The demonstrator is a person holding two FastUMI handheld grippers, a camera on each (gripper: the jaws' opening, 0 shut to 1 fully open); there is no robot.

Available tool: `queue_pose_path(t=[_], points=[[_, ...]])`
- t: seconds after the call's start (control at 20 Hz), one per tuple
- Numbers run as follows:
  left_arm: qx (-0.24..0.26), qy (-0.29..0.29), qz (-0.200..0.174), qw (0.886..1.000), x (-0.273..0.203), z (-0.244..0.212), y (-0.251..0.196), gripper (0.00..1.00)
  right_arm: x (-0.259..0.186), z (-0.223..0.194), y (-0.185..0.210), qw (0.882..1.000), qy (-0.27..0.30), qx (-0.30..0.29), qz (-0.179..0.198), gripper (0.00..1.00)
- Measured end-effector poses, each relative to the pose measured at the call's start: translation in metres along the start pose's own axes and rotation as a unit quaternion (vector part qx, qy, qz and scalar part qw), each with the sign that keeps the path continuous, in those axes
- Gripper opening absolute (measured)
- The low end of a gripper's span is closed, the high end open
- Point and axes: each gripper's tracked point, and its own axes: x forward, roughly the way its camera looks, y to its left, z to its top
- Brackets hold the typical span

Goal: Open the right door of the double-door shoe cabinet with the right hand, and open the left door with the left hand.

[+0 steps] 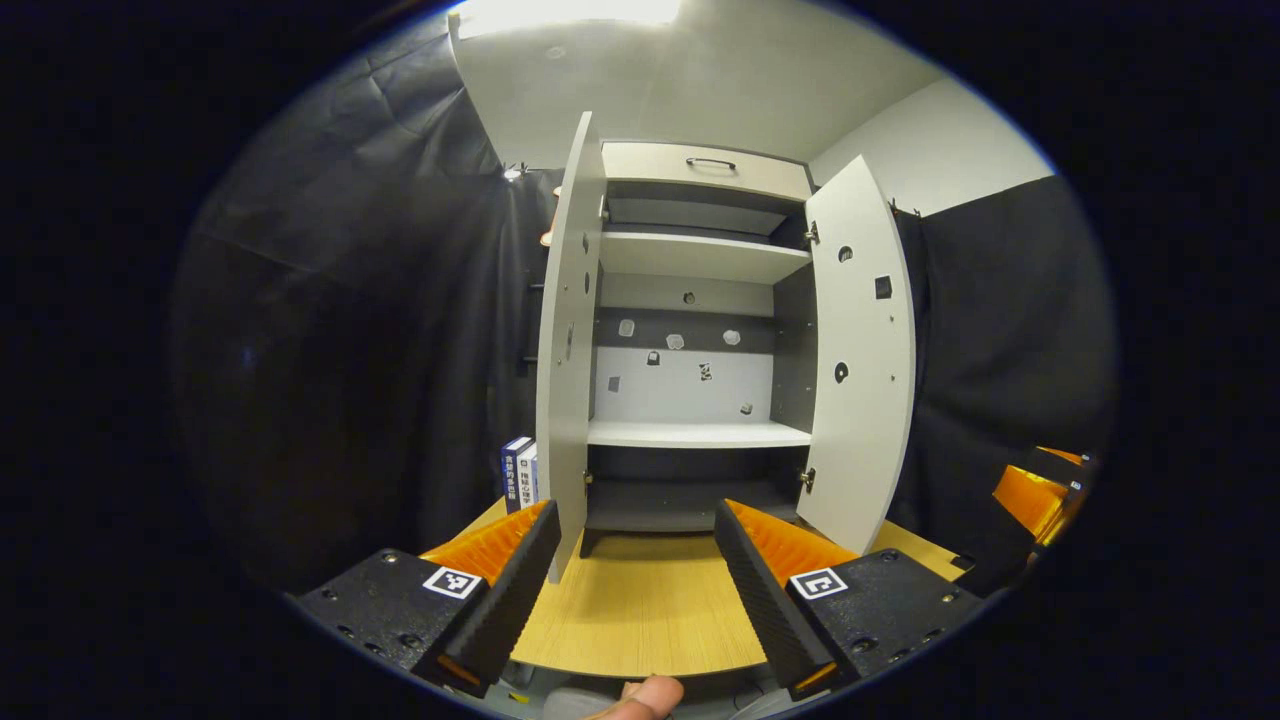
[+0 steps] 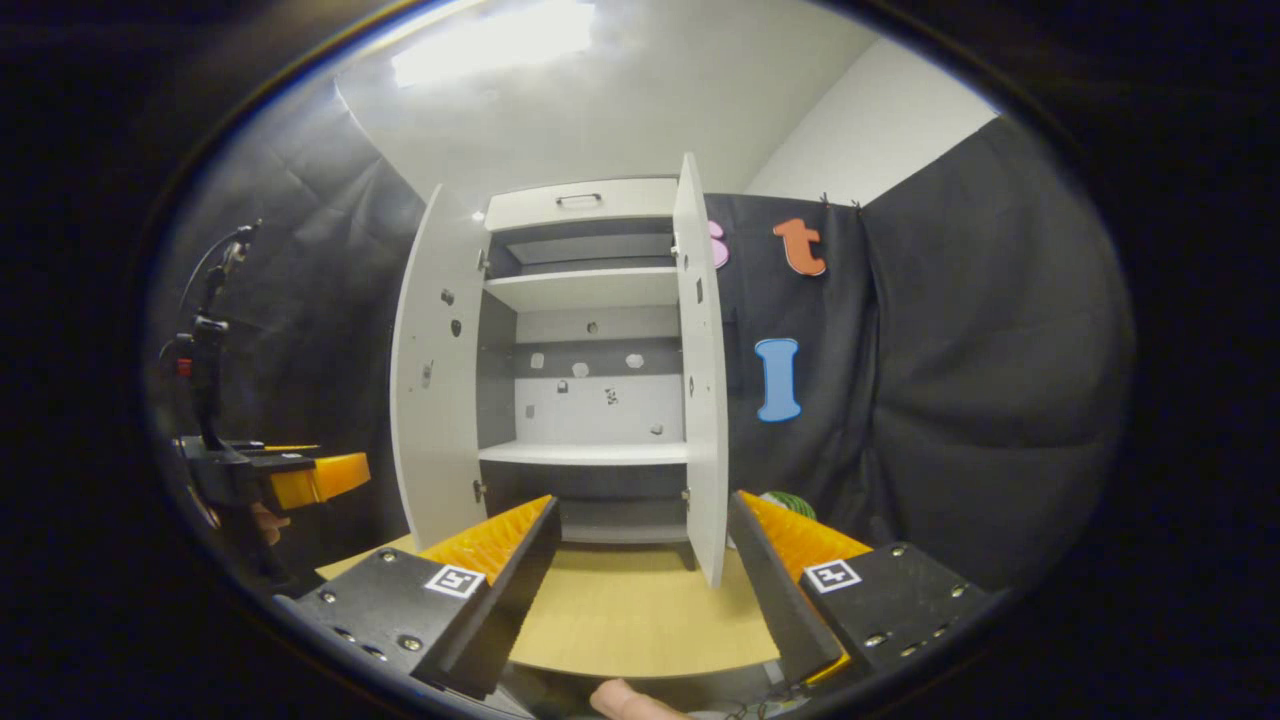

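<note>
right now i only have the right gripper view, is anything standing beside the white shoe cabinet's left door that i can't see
observer: yes, in the left gripper view some upright blue and white books stand on the light wooden tabletop, just outside the open white left door.
operator: is the left gripper open
observer: open. The left gripper has its fingers spread with nothing between them. The left door's lower corner shows close to one finger, and I cannot tell if they touch.
operator: does that view catch my gripper
observer: yes, the right gripper shows at its far right edge, beyond the open white right door.
</note>
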Motion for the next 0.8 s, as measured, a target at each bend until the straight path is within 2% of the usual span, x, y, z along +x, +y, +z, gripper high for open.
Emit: queue_pose_path(t=[0.3, 0.5, 0.55, 0.6, 0.8], points=[[-0.003, -0.022, 0.0, 1.0, -0.005, 0.016, -0.002, 0.96, -0.004, 0.005, 0.003, 1.0, -0.01, -0.008, 0.003, 1.0], [-0.006, -0.014, -0.007, 1.0, -0.004, 0.012, -0.004, 0.96, -0.005, 0.007, 0.01, 1.0, -0.015, -0.017, 0.01, 1.0], [-0.006, -0.015, -0.006, 1.0, -0.004, 0.013, -0.003, 0.93, -0.005, 0.007, 0.012, 1.0, -0.015, -0.02, 0.012, 1.0], [-0.003, -0.017, -0.006, 1.0, -0.004, 0.014, -0.003, 0.96, -0.005, 0.005, 0.013, 1.0, -0.014, -0.022, 0.012, 1.0], [-0.004, -0.015, -0.006, 1.0, -0.005, 0.013, -0.003, 0.96, -0.004, 0.004, 0.015, 1.0, -0.014, -0.024, 0.013, 1.0]])
